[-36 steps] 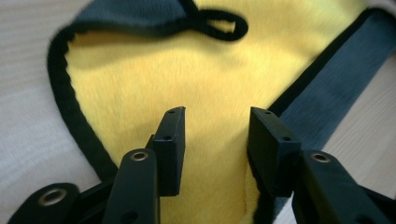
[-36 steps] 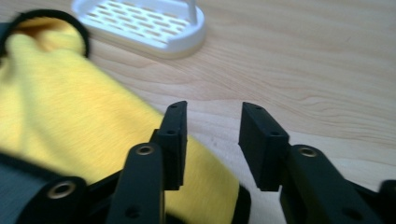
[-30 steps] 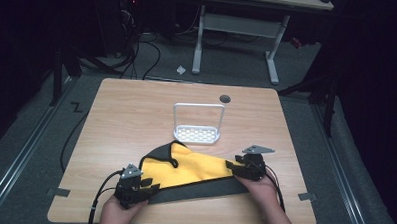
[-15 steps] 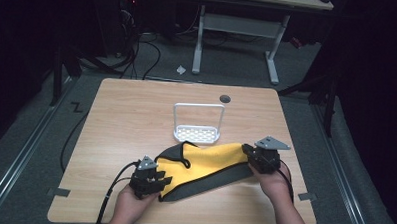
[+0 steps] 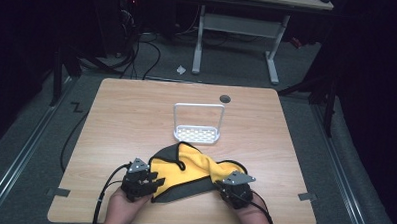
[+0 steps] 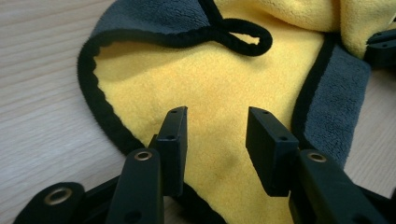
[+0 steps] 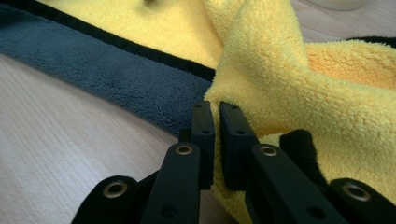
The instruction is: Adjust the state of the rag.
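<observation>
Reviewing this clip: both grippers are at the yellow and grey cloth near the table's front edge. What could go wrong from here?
1. The right gripper pinches just a thin fold of the cloth; a pull may slip it free.
2. The left gripper stands open over the cloth, so that side is unheld and may drag or bunch.
3. The black loop lies loose and could snag a jaw.
4. The white rack stands just behind; a swept cloth could knock it.
</observation>
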`<state>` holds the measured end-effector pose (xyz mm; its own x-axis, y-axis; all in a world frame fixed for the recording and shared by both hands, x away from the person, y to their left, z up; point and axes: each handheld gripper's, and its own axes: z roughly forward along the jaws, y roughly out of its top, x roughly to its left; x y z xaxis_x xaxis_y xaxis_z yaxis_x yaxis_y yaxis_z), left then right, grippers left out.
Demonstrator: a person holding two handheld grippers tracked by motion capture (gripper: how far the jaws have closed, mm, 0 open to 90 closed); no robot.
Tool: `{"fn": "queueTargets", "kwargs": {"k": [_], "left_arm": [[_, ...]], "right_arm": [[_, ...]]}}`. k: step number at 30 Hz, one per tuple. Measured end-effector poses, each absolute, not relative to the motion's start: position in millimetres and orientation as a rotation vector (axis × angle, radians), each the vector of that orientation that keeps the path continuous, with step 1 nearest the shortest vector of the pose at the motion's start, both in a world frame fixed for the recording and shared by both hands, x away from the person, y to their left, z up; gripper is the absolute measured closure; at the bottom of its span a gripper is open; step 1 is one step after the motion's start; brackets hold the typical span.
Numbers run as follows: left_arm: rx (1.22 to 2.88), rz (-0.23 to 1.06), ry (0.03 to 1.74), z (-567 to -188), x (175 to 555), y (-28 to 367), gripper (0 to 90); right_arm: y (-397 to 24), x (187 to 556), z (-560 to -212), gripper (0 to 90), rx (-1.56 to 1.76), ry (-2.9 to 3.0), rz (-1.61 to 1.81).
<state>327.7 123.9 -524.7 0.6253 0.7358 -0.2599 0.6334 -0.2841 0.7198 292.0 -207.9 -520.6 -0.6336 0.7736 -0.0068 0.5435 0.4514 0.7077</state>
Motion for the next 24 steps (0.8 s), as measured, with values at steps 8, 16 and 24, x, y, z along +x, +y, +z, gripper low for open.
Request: {"fn": "queueTargets", "kwargs": {"k": [8,16,24], "left_arm": [[2.011,0.161,1.088,-529,329,126,59.1],[2.000,0.162,1.090,-530,328,127,60.2],[2.009,0.181,1.081,-530,327,126,60.4]], "right_arm": [[-220,289,-500,67.3,1.144,2.314,1.112],[-254,298,-462,69.5,1.195,2.132,1.182],[-292,334,-495,50.5,1.430,2.071,1.102]]}}
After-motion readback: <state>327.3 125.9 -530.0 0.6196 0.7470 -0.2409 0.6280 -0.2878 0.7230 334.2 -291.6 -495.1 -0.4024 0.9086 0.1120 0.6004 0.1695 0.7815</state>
